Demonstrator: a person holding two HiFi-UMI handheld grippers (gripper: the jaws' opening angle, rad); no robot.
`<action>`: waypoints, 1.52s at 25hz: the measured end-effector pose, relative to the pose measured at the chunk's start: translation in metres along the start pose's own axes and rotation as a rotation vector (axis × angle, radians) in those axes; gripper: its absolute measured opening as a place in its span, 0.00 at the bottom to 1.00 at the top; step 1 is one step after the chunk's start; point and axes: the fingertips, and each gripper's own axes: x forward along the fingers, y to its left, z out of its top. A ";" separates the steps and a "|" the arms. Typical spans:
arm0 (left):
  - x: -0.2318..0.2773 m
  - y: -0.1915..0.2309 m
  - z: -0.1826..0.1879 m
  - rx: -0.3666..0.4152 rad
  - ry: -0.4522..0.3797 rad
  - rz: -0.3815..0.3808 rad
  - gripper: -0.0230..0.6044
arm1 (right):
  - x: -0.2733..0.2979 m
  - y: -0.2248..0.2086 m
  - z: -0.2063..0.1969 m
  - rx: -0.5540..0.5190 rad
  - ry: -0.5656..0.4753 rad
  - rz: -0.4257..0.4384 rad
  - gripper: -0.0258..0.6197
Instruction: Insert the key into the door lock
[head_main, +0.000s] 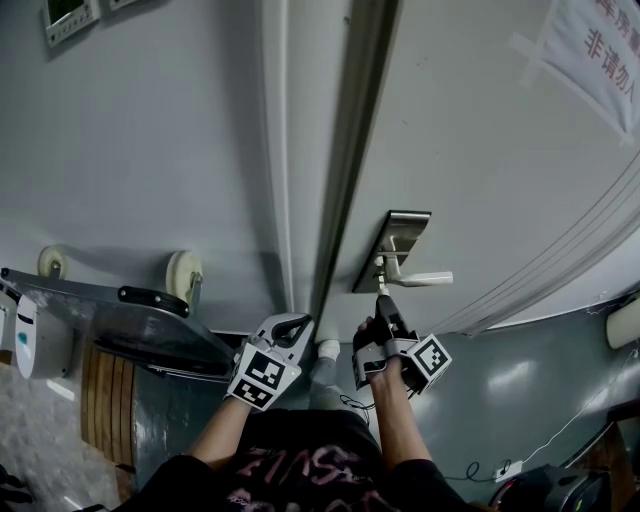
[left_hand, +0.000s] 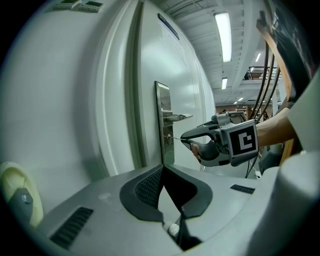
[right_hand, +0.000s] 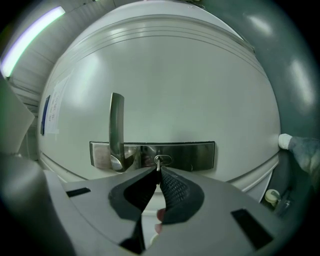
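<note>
A steel lock plate (head_main: 392, 250) with a lever handle (head_main: 422, 279) sits on the pale door (head_main: 500, 170). My right gripper (head_main: 381, 296) is shut on a small metal key (right_hand: 158, 163) and points straight at the plate (right_hand: 192, 155). The key's tip rests at the keyhole (right_hand: 163, 159), and how deep it sits cannot be told. From the left gripper view, the thin key (left_hand: 175, 138) bridges the right gripper (left_hand: 183, 138) and the plate (left_hand: 163, 120), below the handle (left_hand: 177, 117). My left gripper (head_main: 291, 326) hangs near the door's edge, jaws together with nothing between them.
A dark gap between door and frame (head_main: 345, 190) runs up the middle. A paper notice (head_main: 597, 48) is taped to the door's upper right. At the left stands a metal cart (head_main: 130, 320) with pale wheels (head_main: 183, 272). A cable (head_main: 480, 470) lies on the grey floor.
</note>
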 end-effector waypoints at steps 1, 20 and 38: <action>0.000 0.000 0.000 -0.001 0.001 0.000 0.06 | 0.001 0.000 0.000 0.000 0.001 0.001 0.16; 0.007 0.004 0.000 -0.020 0.006 0.003 0.06 | 0.006 -0.004 0.002 -0.005 0.006 0.010 0.16; 0.011 0.007 -0.002 -0.053 0.004 0.006 0.06 | 0.008 -0.005 0.003 0.007 -0.003 0.017 0.16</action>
